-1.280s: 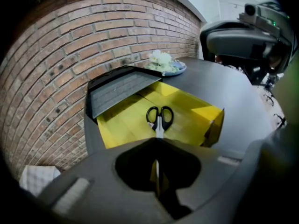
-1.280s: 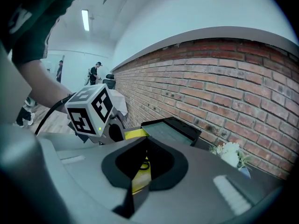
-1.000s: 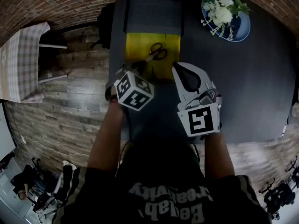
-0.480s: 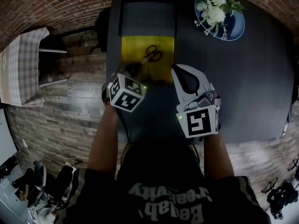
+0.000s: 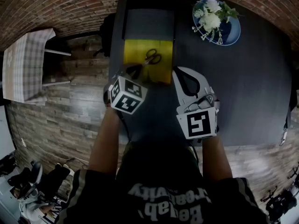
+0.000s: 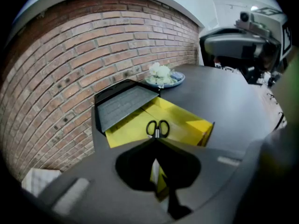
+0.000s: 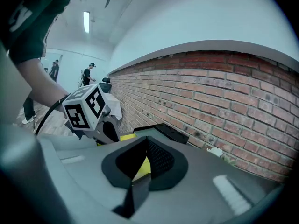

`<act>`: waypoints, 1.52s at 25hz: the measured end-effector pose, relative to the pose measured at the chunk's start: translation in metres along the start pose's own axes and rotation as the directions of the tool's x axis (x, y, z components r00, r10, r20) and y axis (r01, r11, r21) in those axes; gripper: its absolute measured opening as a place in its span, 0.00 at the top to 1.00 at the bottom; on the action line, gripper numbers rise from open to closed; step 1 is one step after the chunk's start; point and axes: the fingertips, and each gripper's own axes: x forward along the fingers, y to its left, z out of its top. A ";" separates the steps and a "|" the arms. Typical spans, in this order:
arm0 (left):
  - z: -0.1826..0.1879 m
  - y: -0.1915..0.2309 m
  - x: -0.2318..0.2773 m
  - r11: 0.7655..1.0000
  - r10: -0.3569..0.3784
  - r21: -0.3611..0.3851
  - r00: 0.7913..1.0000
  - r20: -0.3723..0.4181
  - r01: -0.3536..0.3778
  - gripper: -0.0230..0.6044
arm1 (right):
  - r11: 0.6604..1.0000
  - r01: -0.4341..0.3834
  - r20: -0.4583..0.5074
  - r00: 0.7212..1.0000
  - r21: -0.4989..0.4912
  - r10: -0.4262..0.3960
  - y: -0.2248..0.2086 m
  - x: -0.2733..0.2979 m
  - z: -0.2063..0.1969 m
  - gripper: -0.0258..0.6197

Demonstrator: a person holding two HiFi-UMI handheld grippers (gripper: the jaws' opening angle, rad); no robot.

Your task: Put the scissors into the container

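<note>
Black-handled scissors (image 5: 153,57) (image 6: 157,128) lie flat inside the open yellow container (image 5: 135,52) (image 6: 126,127) on the dark table (image 5: 243,78). My left gripper (image 5: 134,70) (image 6: 155,140) hovers at the container's near edge, its tips just short of the scissors, jaws shut with nothing between them. Its marker cube (image 7: 86,107) shows in the right gripper view. My right gripper (image 5: 175,70) (image 7: 147,139) is beside the container's near right corner, also shut and holding nothing.
A dark grey tray (image 5: 148,24) (image 6: 124,104) lies just beyond the yellow container, against the brick wall. A blue plate with white flowers (image 5: 216,17) (image 6: 162,76) sits at the far right. A chair with checked cloth (image 5: 23,64) stands on the wooden floor, left of the table.
My left gripper has drawn back a little toward me from the scissors. The scissors stay in the yellow container and the right gripper has barely moved.
</note>
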 end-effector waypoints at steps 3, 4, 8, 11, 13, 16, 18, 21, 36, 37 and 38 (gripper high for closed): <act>0.008 -0.001 -0.010 1.000 0.006 -0.012 1.000 0.024 -0.006 0.96 | 1.000 0.007 0.022 1.000 0.014 -0.008 -0.002 -0.007 0.006 0.95; 0.011 -0.001 -0.015 1.000 0.010 -0.015 0.999 0.031 -0.010 0.96 | 1.000 0.010 0.029 1.000 0.018 -0.011 -0.002 -0.009 0.009 0.95; 0.023 -0.005 -0.030 1.000 0.030 0.003 0.998 0.057 -0.030 0.96 | 1.000 0.013 0.052 0.999 0.027 -0.014 -0.003 -0.019 0.014 0.95; 0.030 -0.008 -0.038 0.999 0.042 0.015 0.997 0.069 -0.043 0.96 | 1.000 -0.004 0.072 0.997 0.021 0.003 -0.002 -0.026 0.018 0.95; 0.035 -0.010 -0.043 0.998 0.050 0.022 0.996 0.077 -0.051 0.96 | 1.000 -0.010 0.072 0.997 0.006 0.010 0.000 -0.030 0.019 0.95; 0.042 -0.009 -0.051 0.996 0.076 0.029 0.992 0.102 -0.079 0.96 | 1.000 -0.005 0.080 0.997 0.003 0.005 0.000 -0.036 0.021 0.95; 0.048 -0.008 -0.060 0.995 0.089 0.032 0.988 0.126 -0.094 0.96 | 1.000 -0.002 0.090 0.996 0.009 0.002 0.002 -0.040 0.025 0.95; 0.058 -0.006 -0.074 0.992 0.119 0.032 0.980 0.160 -0.126 0.96 | 1.000 -0.004 0.105 0.994 0.005 0.003 0.003 -0.046 0.033 0.95; 0.119 0.003 -0.162 0.934 0.305 0.038 0.848 0.434 -0.355 0.96 | 0.999 -0.021 0.180 0.984 0.049 0.012 0.009 -0.070 0.065 0.95; 0.125 0.002 -0.170 0.930 0.310 0.037 0.833 0.459 -0.367 0.96 | 0.999 -0.020 0.181 0.983 0.046 0.012 0.009 -0.070 0.066 0.95; 0.131 0.001 -0.177 0.926 0.313 0.036 0.819 0.480 -0.375 0.96 | 0.999 -0.018 0.183 0.983 0.041 0.010 0.008 -0.071 0.068 0.95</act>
